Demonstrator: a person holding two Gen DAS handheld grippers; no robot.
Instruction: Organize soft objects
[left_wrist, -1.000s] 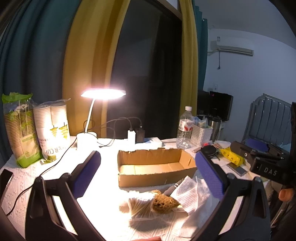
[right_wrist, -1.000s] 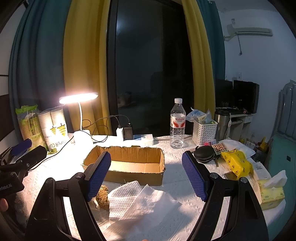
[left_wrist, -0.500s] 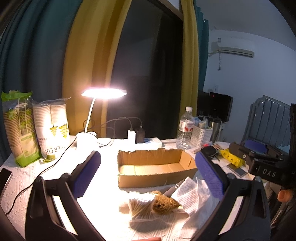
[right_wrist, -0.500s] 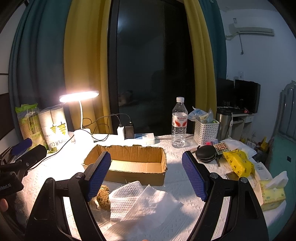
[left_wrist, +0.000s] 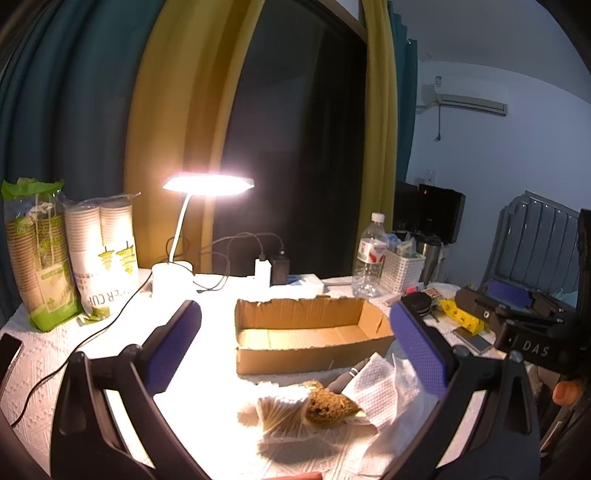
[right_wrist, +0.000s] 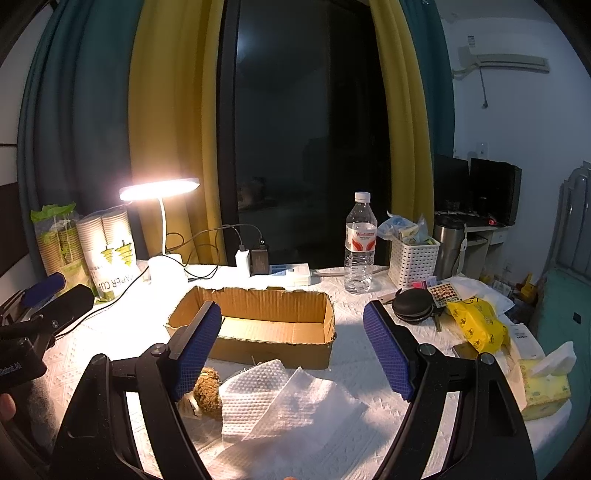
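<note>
- A counter (right_wrist: 373, 354) under a white embossed cover stands before a dark window with yellow and teal curtains; a lit desk lamp (left_wrist: 208, 184) glows at its back left.
- An open cardboard box (right_wrist: 266, 325) sits mid-counter.
- Just in front of the box lie a brown sponge (left_wrist: 328, 406) and crumpled paper towels (right_wrist: 280, 395), touching each other.
- The left tool (left_wrist: 295, 354) hovers above them, blue pads spread wide, holding nothing.
- The right tool (right_wrist: 291, 347) is likewise spread and unloaded.
</note>
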